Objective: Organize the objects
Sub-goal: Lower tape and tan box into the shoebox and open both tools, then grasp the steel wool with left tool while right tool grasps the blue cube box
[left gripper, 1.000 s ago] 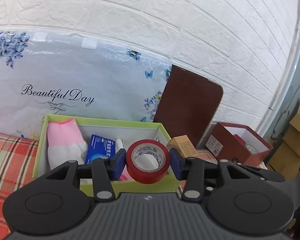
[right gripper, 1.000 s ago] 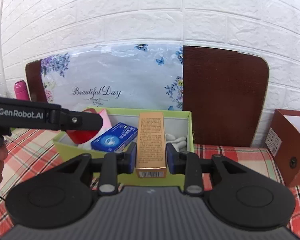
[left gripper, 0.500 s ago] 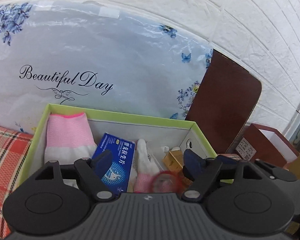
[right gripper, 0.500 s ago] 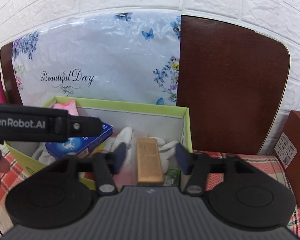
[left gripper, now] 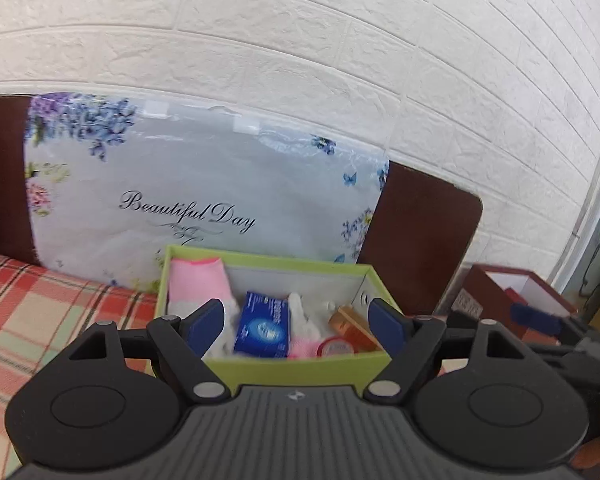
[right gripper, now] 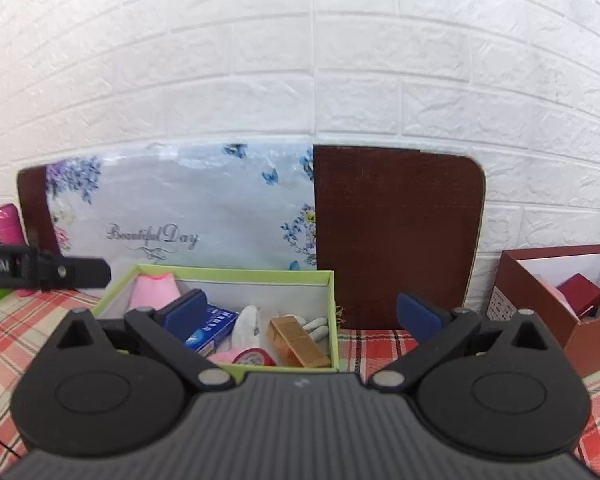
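Note:
A green box [left gripper: 296,368] [right gripper: 332,312] stands on the plaid cloth. Inside lie a red tape roll [left gripper: 335,347] [right gripper: 255,357], a gold carton [left gripper: 354,330] [right gripper: 298,340], a blue packet [left gripper: 264,330] [right gripper: 212,330], a pink-and-white sock [left gripper: 198,284] [right gripper: 154,290] and white gloves [right gripper: 246,326]. My left gripper [left gripper: 298,322] is open and empty, a little in front of and above the box. My right gripper [right gripper: 304,312] is open and empty, over the box's right rim. The left gripper's arm [right gripper: 44,270] shows at the left of the right wrist view.
A floral "Beautiful Day" bag [left gripper: 204,192] and a brown board [right gripper: 396,236] lean on the white brick wall behind the box. A maroon box [right gripper: 556,304] with small items stands at the right. A pink bottle [right gripper: 9,224] stands at far left.
The left gripper opened and dropped the red tape roll into the green box. The right gripper opened and left the gold carton in the box. Both grippers pulled back and up.

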A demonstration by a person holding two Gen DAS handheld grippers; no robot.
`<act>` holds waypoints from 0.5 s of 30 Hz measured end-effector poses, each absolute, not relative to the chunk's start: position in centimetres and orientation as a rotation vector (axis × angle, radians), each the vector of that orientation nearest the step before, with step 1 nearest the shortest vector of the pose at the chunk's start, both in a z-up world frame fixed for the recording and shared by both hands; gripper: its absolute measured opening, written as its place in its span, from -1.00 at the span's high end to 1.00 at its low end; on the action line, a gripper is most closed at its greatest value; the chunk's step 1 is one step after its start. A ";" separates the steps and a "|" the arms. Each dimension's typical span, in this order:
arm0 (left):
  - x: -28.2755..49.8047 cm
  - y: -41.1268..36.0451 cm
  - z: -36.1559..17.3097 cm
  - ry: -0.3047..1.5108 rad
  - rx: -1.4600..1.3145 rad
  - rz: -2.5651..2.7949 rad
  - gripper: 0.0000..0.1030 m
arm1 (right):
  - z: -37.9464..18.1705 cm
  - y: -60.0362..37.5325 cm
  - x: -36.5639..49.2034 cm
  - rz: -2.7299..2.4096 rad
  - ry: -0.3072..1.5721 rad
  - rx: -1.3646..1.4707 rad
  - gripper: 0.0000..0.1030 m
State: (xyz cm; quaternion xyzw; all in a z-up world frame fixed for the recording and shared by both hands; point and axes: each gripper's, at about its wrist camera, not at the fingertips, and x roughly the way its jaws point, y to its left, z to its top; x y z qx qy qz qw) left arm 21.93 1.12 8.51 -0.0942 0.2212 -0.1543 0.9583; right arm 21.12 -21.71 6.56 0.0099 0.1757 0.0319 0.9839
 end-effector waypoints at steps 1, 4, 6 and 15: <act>20.8 1.3 8.2 0.446 -0.194 -0.317 -0.60 | 6.6 -21.8 20.0 0.071 0.344 0.025 -1.00; 18.2 1.9 6.7 0.459 -0.211 -0.323 -0.60 | 6.2 -21.7 16.5 0.085 0.317 0.042 -1.00; 17.0 2.1 5.4 0.486 -0.217 -0.313 -0.60 | 5.4 -21.4 14.3 0.084 0.313 0.030 -1.00; 13.5 2.2 0.3 0.628 -0.245 -0.339 -0.60 | 0.2 -20.7 7.8 0.187 0.396 0.047 -1.00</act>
